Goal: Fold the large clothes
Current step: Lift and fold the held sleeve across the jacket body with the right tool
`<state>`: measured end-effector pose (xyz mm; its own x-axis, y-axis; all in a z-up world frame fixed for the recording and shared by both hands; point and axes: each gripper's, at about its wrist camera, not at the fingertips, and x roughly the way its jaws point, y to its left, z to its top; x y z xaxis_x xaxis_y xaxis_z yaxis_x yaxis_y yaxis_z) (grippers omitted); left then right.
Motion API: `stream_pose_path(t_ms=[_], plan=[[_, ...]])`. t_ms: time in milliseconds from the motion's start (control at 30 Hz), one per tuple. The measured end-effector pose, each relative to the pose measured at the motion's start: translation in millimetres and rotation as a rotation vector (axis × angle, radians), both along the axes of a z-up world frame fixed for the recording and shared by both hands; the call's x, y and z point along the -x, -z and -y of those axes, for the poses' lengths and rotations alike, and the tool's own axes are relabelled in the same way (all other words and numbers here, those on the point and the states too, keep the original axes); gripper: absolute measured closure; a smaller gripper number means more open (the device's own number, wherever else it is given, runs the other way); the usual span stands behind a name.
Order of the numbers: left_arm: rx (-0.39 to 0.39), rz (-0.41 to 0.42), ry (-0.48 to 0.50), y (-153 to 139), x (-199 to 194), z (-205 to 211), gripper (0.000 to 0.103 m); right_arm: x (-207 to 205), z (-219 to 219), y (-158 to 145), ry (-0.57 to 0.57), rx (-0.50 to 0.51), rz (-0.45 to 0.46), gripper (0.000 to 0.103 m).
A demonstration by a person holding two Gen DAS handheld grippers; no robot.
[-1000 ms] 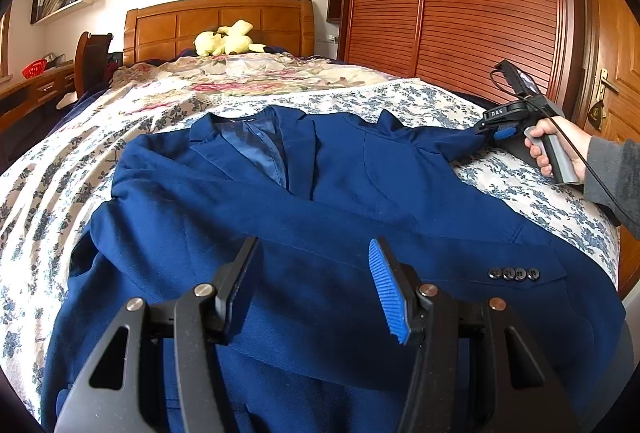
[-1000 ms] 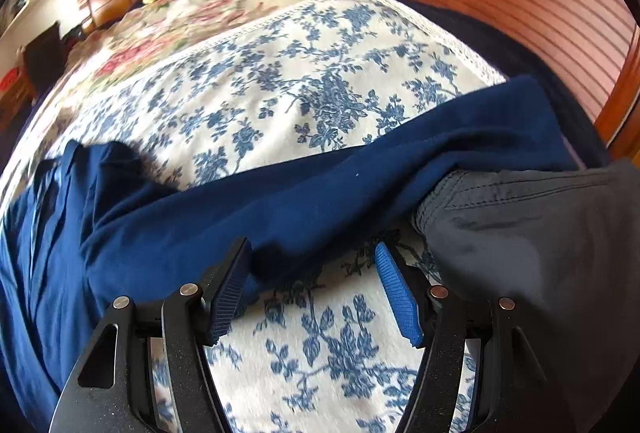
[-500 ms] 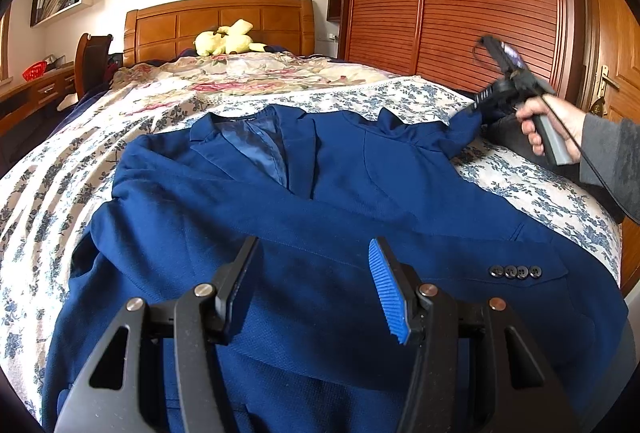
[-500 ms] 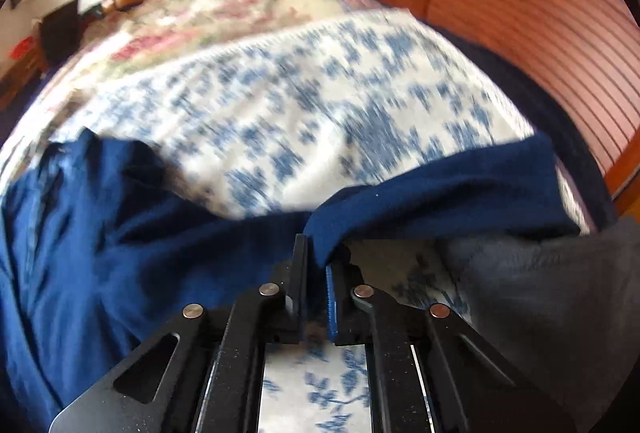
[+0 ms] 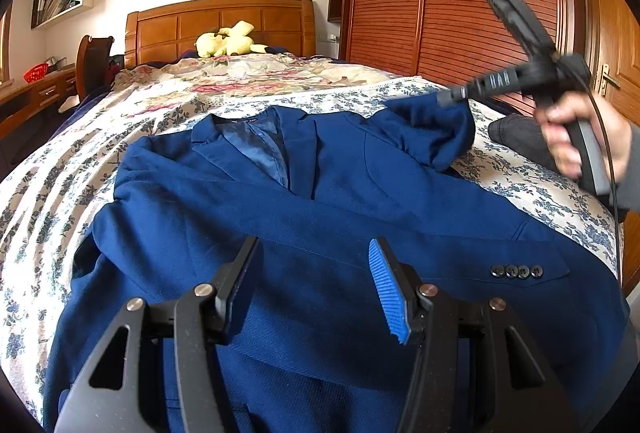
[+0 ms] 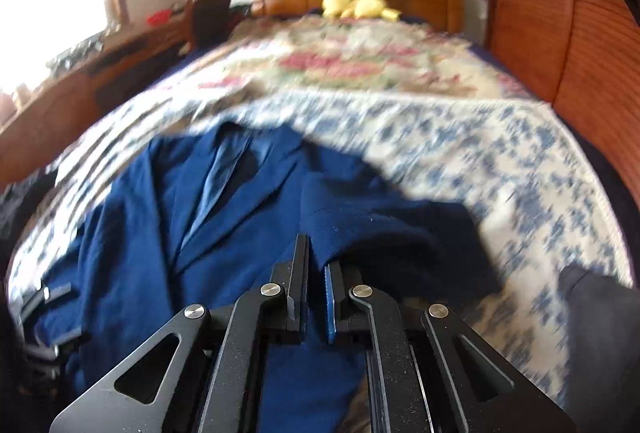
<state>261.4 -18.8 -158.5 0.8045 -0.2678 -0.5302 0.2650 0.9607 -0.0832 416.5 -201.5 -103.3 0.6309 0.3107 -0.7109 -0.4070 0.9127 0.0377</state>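
1. Lying face up on a floral bedspread is a large navy blazer, spread across the near half of the bed with its collar toward the wooden headboard
2. Pinching a fold of the blazer's sleeve is the right gripper, its jaws nearly together on the cloth and raised above the bed
3. Hovering over the blazer's lower front is the left gripper, its jaws spread wide and holding nothing
4. Draping in soft folds from the pinch, the fabric is looking limp but fairly thick, likely heavier than a shirt and prone to sagging
5. Offering the firmest holds are probably the shoulder seam, the cuff with four buttons and the hem, since a pinch of single-layer cloth may be slipping out under the weight
6. Sitting well apart by the headboard is a yellow plush toy
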Motion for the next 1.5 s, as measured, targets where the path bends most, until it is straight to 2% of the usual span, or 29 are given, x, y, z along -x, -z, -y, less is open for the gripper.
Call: stream_pose_path(t_ms=[100, 200, 267, 333, 433, 533, 667, 800, 1100, 1200, 1333, 1400, 1433, 1467, 1500], plan=[[-0.002, -0.001, 0.002, 0.3, 0.1, 0.6, 0.049, 11.7, -8.8, 22.1, -0.012, 0.047, -0.047, 0.097], [-0.006, 0.001, 0.003, 0.4, 0.4, 0.6, 0.049, 21.0, -7.6, 41.4, -0.033, 0.081, -0.090, 0.083], [-0.005, 0.001, 0.003, 0.6, 0.0, 0.0, 0.049, 26.1, 3.2, 45.9, -0.019, 0.077, -0.097, 0.069], [-0.004, 0.000, 0.003, 0.8, 0.0, 0.2, 0.049, 30.2, 14.8, 43.9, -0.001, 0.072, -0.090, 0.058], [-0.006, 0.001, 0.004, 0.7, -0.1, 0.2, 0.049, 34.1, 31.7, 27.9, 0.022, 0.038, -0.041, 0.054], [-0.008, 0.002, 0.004, 1.0, -0.1, 0.2, 0.049, 29.4, 48.5, 10.6, 0.070, 0.052, 0.019, 0.047], [-0.007, 0.003, 0.003, 1.1, -0.1, 1.3, 0.049, 5.9, 68.5, 7.3, 0.140, 0.077, 0.026, 0.045], [-0.012, 0.005, 0.003, 0.9, 0.5, 1.3, 0.049, -23.0, 87.7, 21.0, 0.202, 0.096, -0.001, 0.045], [-0.020, 0.006, 0.007, 0.2, 2.0, 4.6, 0.049, -80.0, 124.2, 75.9, 0.358, 0.153, -0.110, 0.044], [-0.022, 0.007, 0.007, 0.4, 2.4, 5.4, 0.049, -94.9, 134.0, 97.3, 0.414, 0.212, -0.167, 0.044], [-0.022, 0.006, 0.007, 0.4, 2.0, 5.2, 0.049, -97.4, 141.7, 103.0, 0.438, 0.143, -0.177, 0.044], [-0.023, 0.007, 0.006, 0.3, 2.1, 5.2, 0.049, -94.9, 137.6, 103.2, 0.425, 0.152, -0.171, 0.057], [-0.024, 0.008, 0.006, 0.3, 2.3, 5.5, 0.049, -93.7, 133.1, 102.3, 0.401, 0.147, -0.170, 0.073], [-0.024, 0.008, 0.006, 0.2, 2.2, 5.4, 0.049, -91.6, 127.1, 101.5, 0.375, 0.154, -0.168, 0.086], [-0.025, 0.008, 0.005, 0.2, 2.1, 5.4, 0.049, -88.5, 119.1, 99.9, 0.336, 0.168, -0.166, 0.091]])
